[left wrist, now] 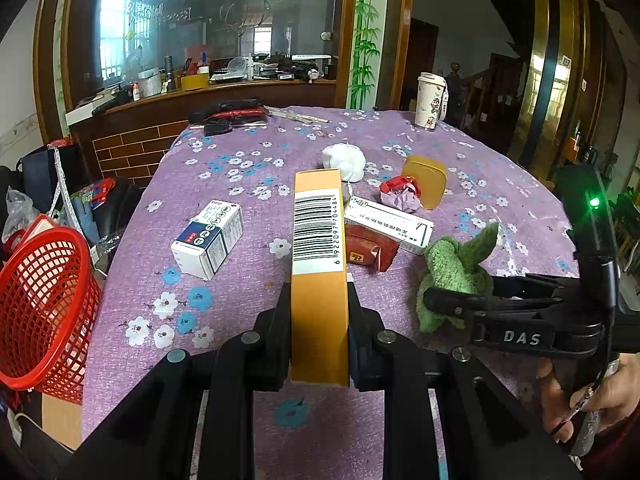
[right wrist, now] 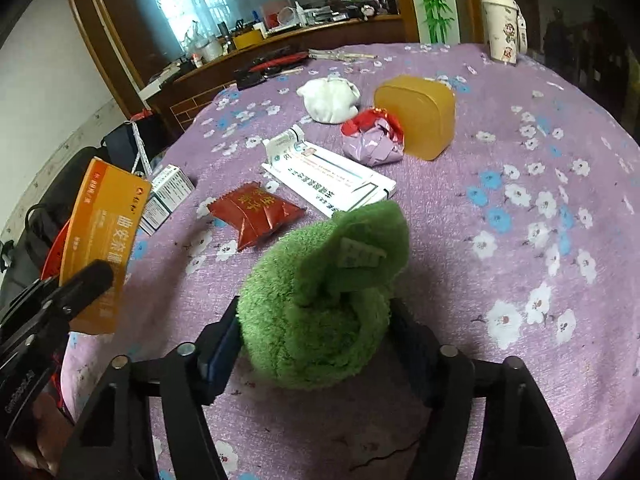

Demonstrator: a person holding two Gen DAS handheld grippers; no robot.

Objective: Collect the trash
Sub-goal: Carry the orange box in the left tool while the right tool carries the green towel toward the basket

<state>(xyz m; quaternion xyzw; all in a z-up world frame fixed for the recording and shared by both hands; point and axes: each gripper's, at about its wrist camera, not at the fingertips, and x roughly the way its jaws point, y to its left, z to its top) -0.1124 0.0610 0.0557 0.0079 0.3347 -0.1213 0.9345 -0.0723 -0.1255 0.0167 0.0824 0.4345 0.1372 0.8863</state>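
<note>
**Two grippers, two pieces of trash in hand**

We are clenching the left gripper [left wrist: 319, 320] on a long orange box [left wrist: 318, 264], which is standing between the black pads with its barcode side facing up at us – the box is lifted clear of the purple flowered tablecloth [left wrist: 240, 280]. In the right wrist view the same box [right wrist: 100, 240] is showing at the left edge, tilted, with the left gripper's finger across its lower part.

We are wrapping the right gripper [right wrist: 316, 340] around a crumpled green fuzzy cloth [right wrist: 320, 304]; both pads are touching its sides, so we are grasping it, and the cloth is sitting low over the tablecloth near our edge of the table. From the left wrist view this cloth [left wrist: 452, 276] is bulging out past the right gripper's black fingers.

Still lying on the cloth-covered table are a white and blue carton [left wrist: 208, 240], a red snack packet [right wrist: 256, 214], a long white box [right wrist: 328, 180], a crumpled red and lilac wrapper [right wrist: 374, 138], a white wad [right wrist: 330, 100] and an amber plastic container [right wrist: 416, 116]. A lidded cup [left wrist: 430, 100] is standing at the far edge. A red mesh basket [left wrist: 44, 304] is sitting off the table's left side – beside it, not on it.
</note>
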